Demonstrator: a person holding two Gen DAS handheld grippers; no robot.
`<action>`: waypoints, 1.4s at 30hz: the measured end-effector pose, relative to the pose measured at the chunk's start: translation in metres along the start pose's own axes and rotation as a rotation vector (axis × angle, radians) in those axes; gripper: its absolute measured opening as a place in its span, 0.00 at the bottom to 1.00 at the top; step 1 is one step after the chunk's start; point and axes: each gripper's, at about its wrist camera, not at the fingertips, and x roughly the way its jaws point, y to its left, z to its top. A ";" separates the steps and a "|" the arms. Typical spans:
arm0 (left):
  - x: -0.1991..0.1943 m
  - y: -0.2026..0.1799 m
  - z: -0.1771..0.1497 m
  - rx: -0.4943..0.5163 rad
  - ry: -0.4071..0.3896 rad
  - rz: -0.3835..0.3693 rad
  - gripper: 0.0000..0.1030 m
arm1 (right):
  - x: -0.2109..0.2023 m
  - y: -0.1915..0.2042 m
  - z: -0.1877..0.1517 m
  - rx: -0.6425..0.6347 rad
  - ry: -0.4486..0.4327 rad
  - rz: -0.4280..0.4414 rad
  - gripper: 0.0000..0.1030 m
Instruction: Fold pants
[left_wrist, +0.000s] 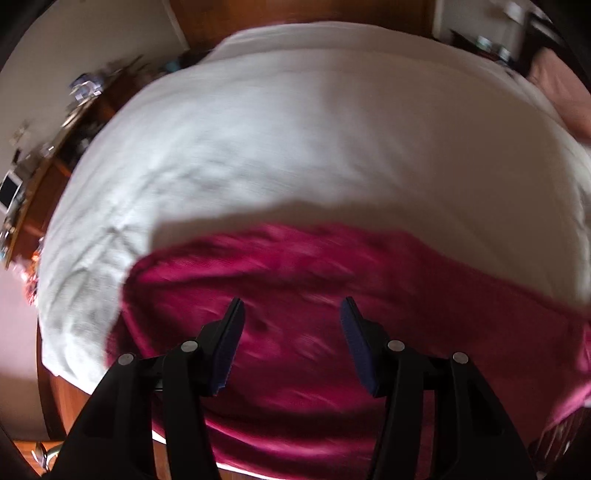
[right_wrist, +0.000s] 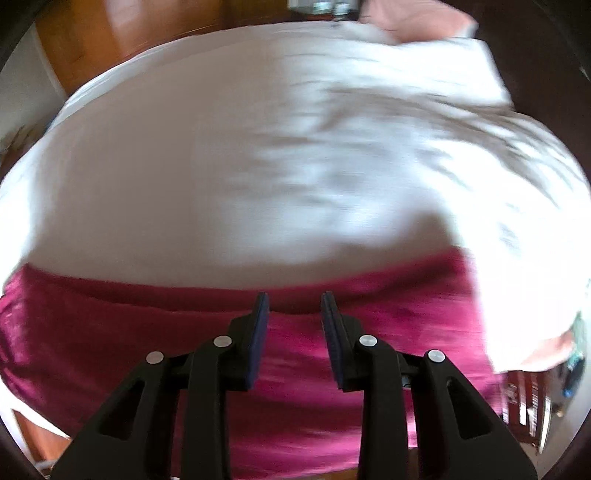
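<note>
The magenta pants (left_wrist: 332, 295) lie along the white bed's (left_wrist: 295, 129) 6 o'clock edge. Left tongs (left_wrist: 291, 306) gape empty above them; right tongs (right_wrist: 291, 299), narrower, hold nothing.

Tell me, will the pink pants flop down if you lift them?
Probably yes. The pants lie soft and rumpled on the white sheet, so they would likely droop. They look thin, so probably light. They may slide easily on the sheet.

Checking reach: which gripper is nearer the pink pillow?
Right. The pink pillow sits far right on the bed; the right gripper is over the pants' right end, the left gripper over their left end.
</note>
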 end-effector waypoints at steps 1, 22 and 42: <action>-0.001 -0.010 -0.004 0.015 0.002 -0.009 0.53 | -0.003 -0.017 0.000 0.011 -0.009 -0.012 0.31; 0.005 -0.150 -0.077 0.195 0.121 -0.119 0.53 | 0.032 -0.085 0.019 0.027 -0.025 0.041 0.08; -0.030 -0.191 -0.087 0.241 0.092 -0.145 0.53 | 0.025 -0.130 -0.021 0.081 0.039 0.272 0.63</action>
